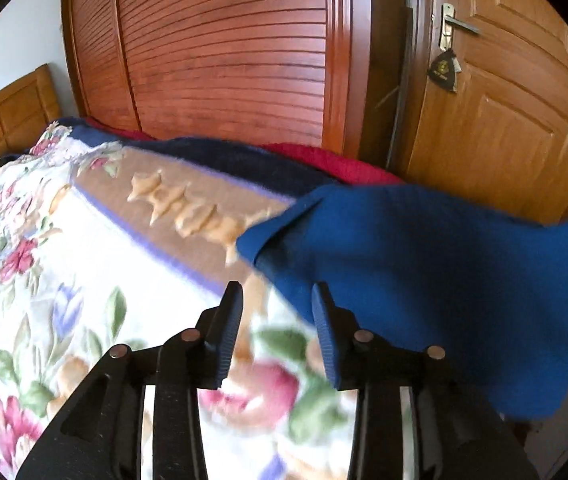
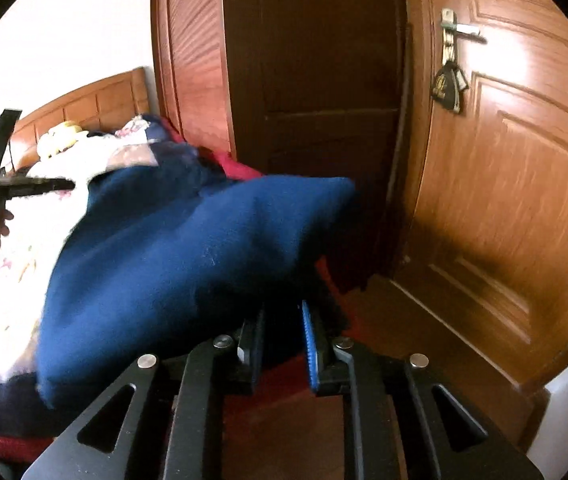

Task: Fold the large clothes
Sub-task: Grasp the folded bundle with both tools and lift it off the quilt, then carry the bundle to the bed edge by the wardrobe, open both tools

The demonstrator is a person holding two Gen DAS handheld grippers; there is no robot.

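Lying across the near corner of the bed, the blue garment (image 1: 423, 272) rests on the floral blanket (image 1: 64, 264), its far part bunched up toward the wooden door (image 2: 503, 168) and one edge hanging over the bed's side. The left gripper (image 1: 278, 300) stands with its jaws apart and nothing between them — the cloth's edge is just beside its right finger. The right gripper (image 2: 284, 320) also shows a gap between its pads, with dark cloth directly ahead of that gap; whether any fabric is pinched there I cannot tell. To do this step well, each claw should probably take a single layer at a true corner or hem — not a bunched handful — then draw the cloth flat on the blanket before making a fold.
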